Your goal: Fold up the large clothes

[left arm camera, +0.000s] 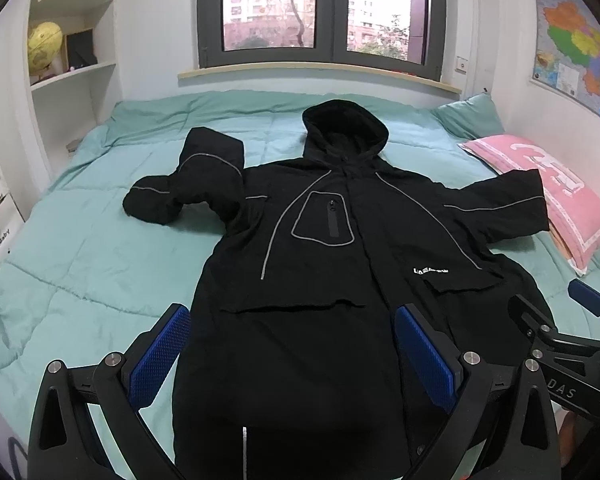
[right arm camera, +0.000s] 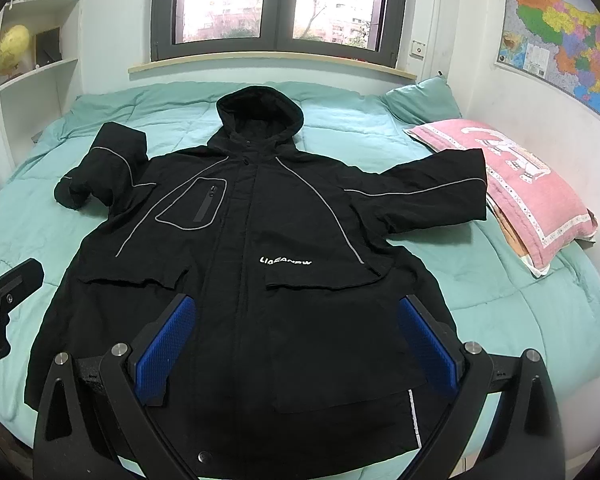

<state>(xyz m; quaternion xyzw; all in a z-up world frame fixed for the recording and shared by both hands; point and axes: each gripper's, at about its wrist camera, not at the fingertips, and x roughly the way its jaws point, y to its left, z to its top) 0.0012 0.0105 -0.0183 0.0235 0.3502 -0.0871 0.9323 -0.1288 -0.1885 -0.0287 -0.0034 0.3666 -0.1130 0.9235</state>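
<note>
- Left gripper [left arm camera: 292, 352] & right gripper [right arm camera: 296, 344]: both spread wide, holding nothing, hovering over the jacket's hem.
- Jacket [right arm camera: 252, 248] lies front-up, flat on the teal quilt [right arm camera: 520, 300], hood [right arm camera: 260, 112] toward the window [right arm camera: 272, 4].
- Judged next: fold sleeves in first. Pinch one cloth layer at the cuff, carry it across w/o dragging the body.
- Jacket's left-view sleeve [left arm camera: 188, 184] is bunched; smooth it first.
- Other cuff [right arm camera: 460, 184] touches the pink pillow [right arm camera: 520, 184]; may snag.

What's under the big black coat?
The green quilt lies under the coat, and one sleeve rests against the pink pillow. Anything else beneath is covered.
</note>
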